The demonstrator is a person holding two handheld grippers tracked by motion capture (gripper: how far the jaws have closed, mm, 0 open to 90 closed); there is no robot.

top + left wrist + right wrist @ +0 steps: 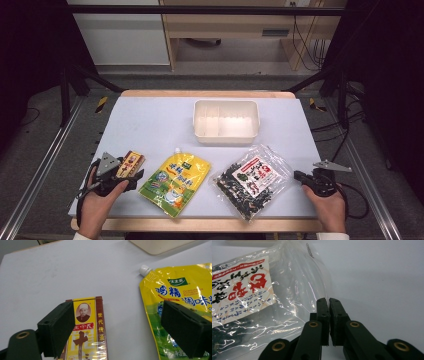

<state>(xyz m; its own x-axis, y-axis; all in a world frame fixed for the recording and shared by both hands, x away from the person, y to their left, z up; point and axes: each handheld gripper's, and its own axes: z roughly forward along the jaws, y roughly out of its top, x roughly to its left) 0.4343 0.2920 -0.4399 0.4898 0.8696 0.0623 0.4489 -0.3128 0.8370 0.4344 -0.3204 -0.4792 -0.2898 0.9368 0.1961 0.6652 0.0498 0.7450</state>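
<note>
My left gripper point(131, 176) rests at the table's front left, open wide point(118, 306). Its one jaw hangs over a red-and-yellow spice box point(87, 322) that lies flat point(131, 162), and the other over a yellow spouted pouch point(180, 290) beside it point(175, 182). Neither pad touches anything. At the front right, my right gripper point(298, 175) lies low with its jaws shut together point(328, 300). Its tips sit right at the clear edge of a bag of dark dried seaweed point(262, 290), which lies flat point(252, 182). I cannot tell whether any film is caught between the pads.
A white rectangular tub point(226, 103) with an inner divider stands at the back centre of the pale table; its corner shows in the left gripper view point(160, 245). Metal frame rails run along both sides. A hand holds each gripper at the near edge.
</note>
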